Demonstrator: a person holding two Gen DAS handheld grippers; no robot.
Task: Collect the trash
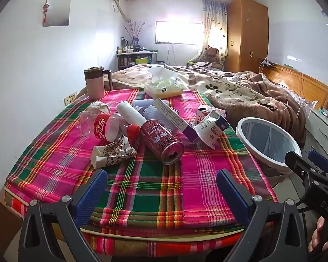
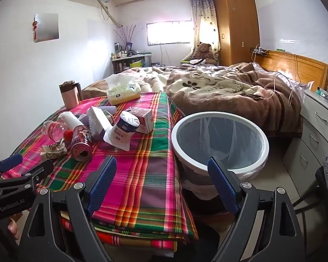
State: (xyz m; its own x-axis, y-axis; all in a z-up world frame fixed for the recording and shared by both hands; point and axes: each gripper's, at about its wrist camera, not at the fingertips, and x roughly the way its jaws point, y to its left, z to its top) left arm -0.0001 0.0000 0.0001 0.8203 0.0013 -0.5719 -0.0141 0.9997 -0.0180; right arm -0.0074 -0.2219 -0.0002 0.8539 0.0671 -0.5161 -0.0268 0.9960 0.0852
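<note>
We hold our left gripper (image 1: 161, 183) low over the near edge of the plaid cloth (image 1: 142, 187), pointing straight ahead. Its jaws are spread wide and hold nothing. The trash sits in a pile ahead of these jaws: a red can (image 1: 163, 140) lying on its side, a cola bottle (image 1: 107, 126) and a crumpled paper cup (image 1: 112, 154) to the left of it, and a white pouch (image 1: 210, 128) to the right. Our right gripper (image 2: 161, 174) is level too, its jaws spread wide and holding nothing. The white trash bin (image 2: 262, 139) stands on the floor just ahead of its right jaw, beside the bed.
</note>
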